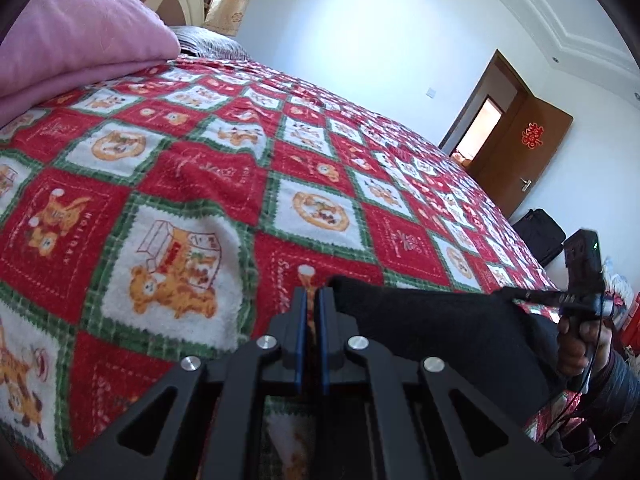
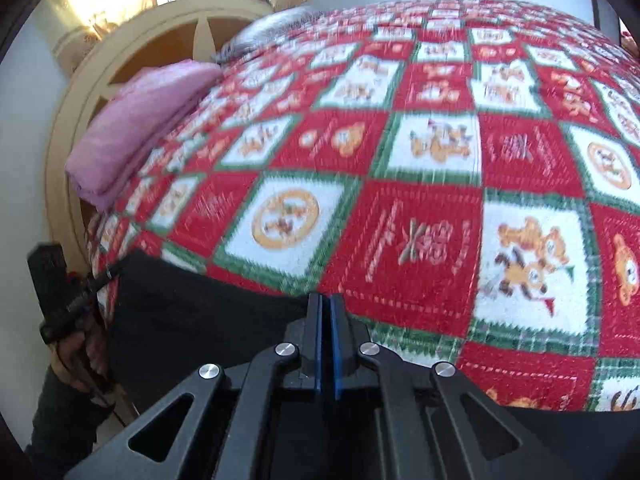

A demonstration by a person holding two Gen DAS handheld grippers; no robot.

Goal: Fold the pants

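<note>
Black pants (image 1: 432, 320) hang stretched between my two grippers just above the bed's near side. In the left wrist view my left gripper (image 1: 312, 300) has its blue pads together, and the pants' corner sits against its right finger. My right gripper (image 1: 504, 292), held by a hand (image 1: 580, 348), pinches the other end of the cloth. In the right wrist view my right gripper (image 2: 328, 308) is shut at the pants' (image 2: 200, 312) top edge. Far left, my left gripper (image 2: 110, 272) grips the opposite corner. The lower part of the pants is hidden under the grippers.
A red, white and green checked blanket (image 1: 200, 160) covers the whole bed. A folded pink blanket (image 2: 140, 128) lies by the cream headboard (image 2: 120, 52), with a grey pillow behind it. A brown door (image 1: 520, 148) stands open at the far wall, with a black bag (image 1: 540, 236) on the floor below it.
</note>
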